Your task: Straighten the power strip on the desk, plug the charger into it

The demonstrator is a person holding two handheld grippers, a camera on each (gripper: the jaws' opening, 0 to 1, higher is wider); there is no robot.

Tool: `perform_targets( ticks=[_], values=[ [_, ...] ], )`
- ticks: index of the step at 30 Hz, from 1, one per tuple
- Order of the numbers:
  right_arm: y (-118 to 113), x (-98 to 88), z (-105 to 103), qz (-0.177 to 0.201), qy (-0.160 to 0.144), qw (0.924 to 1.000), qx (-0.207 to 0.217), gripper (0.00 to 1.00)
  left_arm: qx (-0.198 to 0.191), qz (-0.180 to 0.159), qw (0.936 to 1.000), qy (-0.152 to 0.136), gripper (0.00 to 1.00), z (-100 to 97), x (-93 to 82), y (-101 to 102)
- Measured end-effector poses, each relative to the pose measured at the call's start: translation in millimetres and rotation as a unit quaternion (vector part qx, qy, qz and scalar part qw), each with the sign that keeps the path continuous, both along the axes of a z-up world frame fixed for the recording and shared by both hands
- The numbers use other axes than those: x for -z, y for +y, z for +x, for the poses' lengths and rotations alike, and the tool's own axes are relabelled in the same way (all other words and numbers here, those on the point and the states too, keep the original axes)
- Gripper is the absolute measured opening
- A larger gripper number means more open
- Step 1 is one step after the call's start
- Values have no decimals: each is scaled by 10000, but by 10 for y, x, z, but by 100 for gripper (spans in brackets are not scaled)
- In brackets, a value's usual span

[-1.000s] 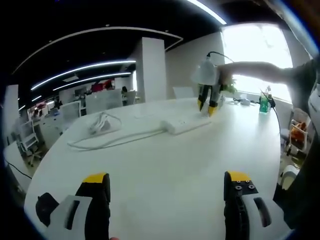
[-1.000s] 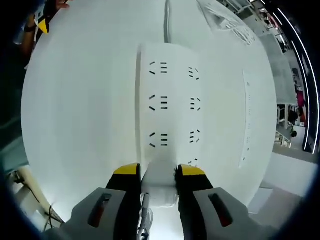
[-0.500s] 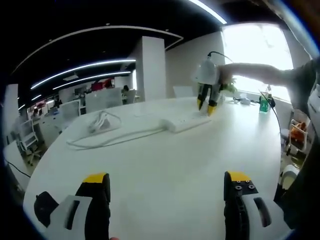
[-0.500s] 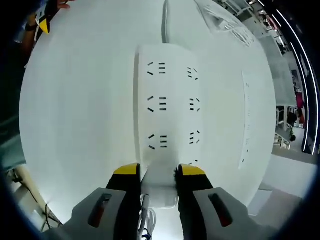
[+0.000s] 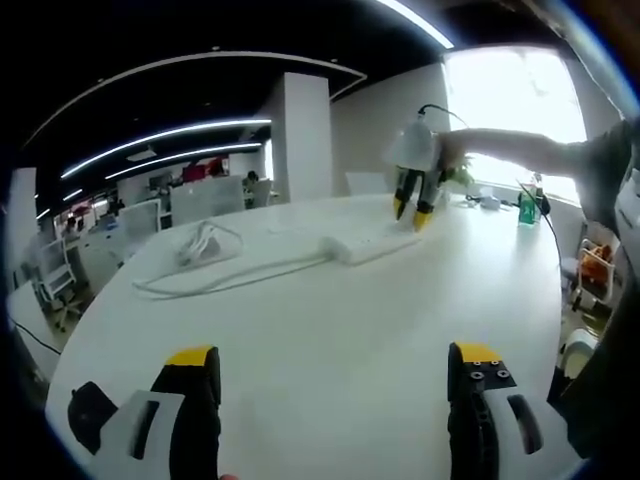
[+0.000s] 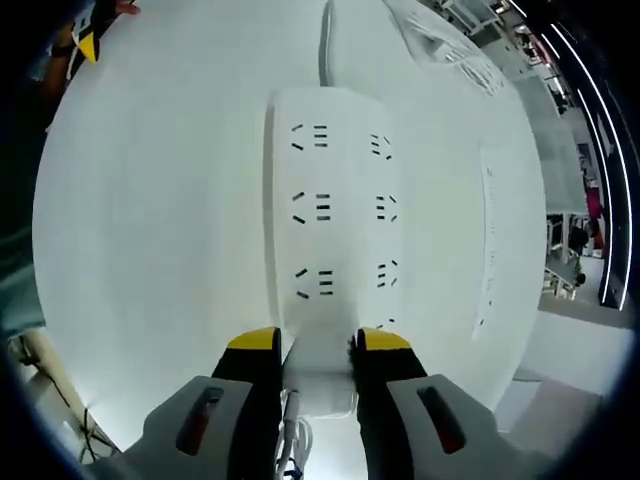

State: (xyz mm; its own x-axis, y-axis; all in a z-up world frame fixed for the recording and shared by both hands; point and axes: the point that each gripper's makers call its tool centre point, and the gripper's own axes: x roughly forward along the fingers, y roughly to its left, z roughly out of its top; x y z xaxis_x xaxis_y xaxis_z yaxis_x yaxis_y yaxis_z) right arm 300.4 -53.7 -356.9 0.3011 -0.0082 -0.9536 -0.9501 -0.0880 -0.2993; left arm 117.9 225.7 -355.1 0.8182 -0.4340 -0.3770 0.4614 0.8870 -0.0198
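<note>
The white power strip (image 6: 335, 210) lies flat on the white desk (image 6: 150, 200), its cord (image 6: 326, 35) running off the far end. My right gripper (image 6: 315, 345) is shut on the strip's near end, jaws pressed to both sides. In the left gripper view the same gripper (image 5: 412, 212) stands tips-down on the right end of the strip (image 5: 365, 245), held by a person's arm (image 5: 520, 145). The white charger with its coiled cable (image 5: 205, 245) lies on the desk to the left of the strip. My left gripper (image 5: 335, 365) is open and low over the near desk, holding nothing.
A green bottle (image 5: 527, 205) and small items stand at the desk's far right by the bright window. The strip's cord (image 5: 230, 280) loops across the desk (image 5: 330, 330) toward the left. Office chairs and desks fill the room behind.
The power strip has shifted slightly with my right gripper still shut on its end. My left gripper has not moved.
</note>
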Motion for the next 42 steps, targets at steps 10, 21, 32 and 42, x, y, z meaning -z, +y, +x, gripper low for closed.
perform_targets(
  ticks=[10, 21, 32, 42],
  values=[
    [-3, 6, 5, -93, 137, 9999, 6, 25, 2, 3, 10000, 19, 97, -6, 16, -16],
    [-12, 4, 26, -158, 85, 9998, 16, 26, 2, 19, 10000, 29, 97, -9, 22, -16],
    [-24, 3, 34, -159, 55, 9998, 55, 27, 31, -20, 10000, -3, 97, 2, 2, -40],
    [-24, 0, 51, -49, 89, 9999, 57, 28, -64, 19, 10000, -10, 97, -16, -14, 51]
  ],
)
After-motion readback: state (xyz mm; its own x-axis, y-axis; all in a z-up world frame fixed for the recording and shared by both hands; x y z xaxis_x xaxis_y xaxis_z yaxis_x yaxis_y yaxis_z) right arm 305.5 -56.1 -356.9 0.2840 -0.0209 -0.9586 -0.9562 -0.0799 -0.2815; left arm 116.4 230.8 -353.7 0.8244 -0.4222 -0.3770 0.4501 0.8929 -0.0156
